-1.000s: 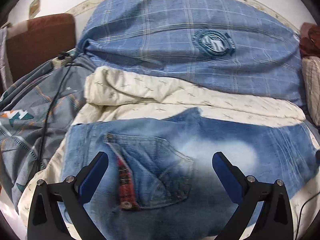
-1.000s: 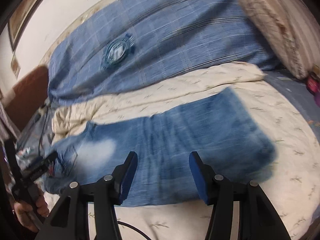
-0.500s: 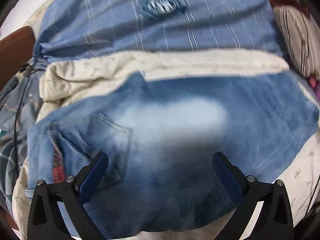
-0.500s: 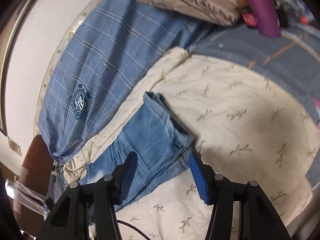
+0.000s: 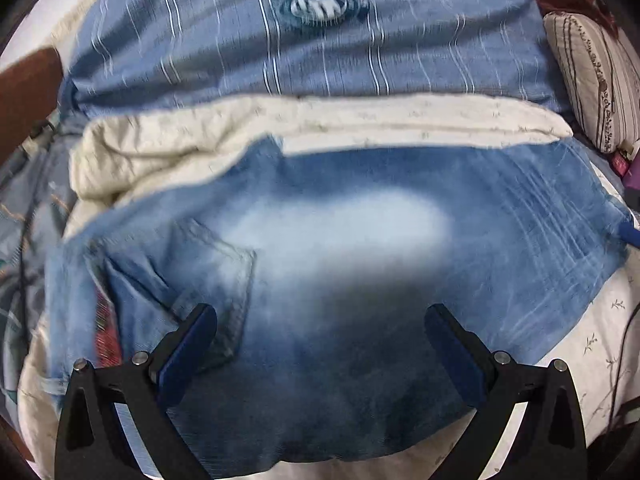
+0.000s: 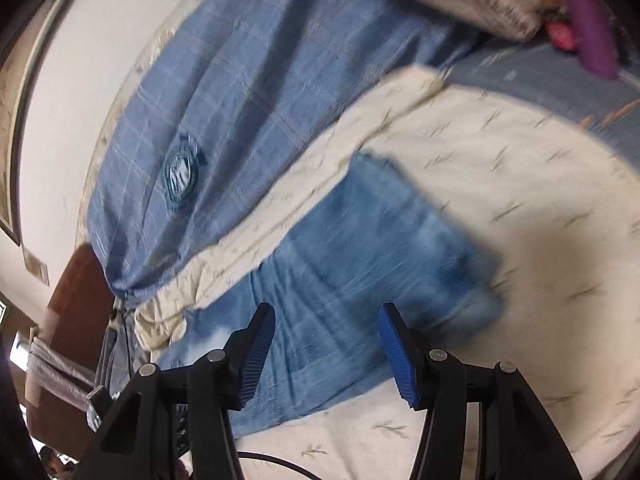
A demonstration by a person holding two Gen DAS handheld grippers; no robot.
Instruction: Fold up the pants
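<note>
- Your left gripper hangs over the faded blue denim pants, fingers spread wide and gripping nothing
- The pants lie flat across the cream leaf-print quilt, running from your left to your right, with the back pocket just ahead of your left-hand finger
- A strip of red plaid lining shows at the waist end, out beyond that same finger
- Your right gripper is parted too, empty, hovering above the leg end of the pants
- From the right wrist view the leg hems sit just ahead and to the right of your fingers, resting on the quilt
- Behind the pants lies the blue checked cover with a round badge, and a striped pillow sits at the far right
- Both views are motion-blurred
</note>
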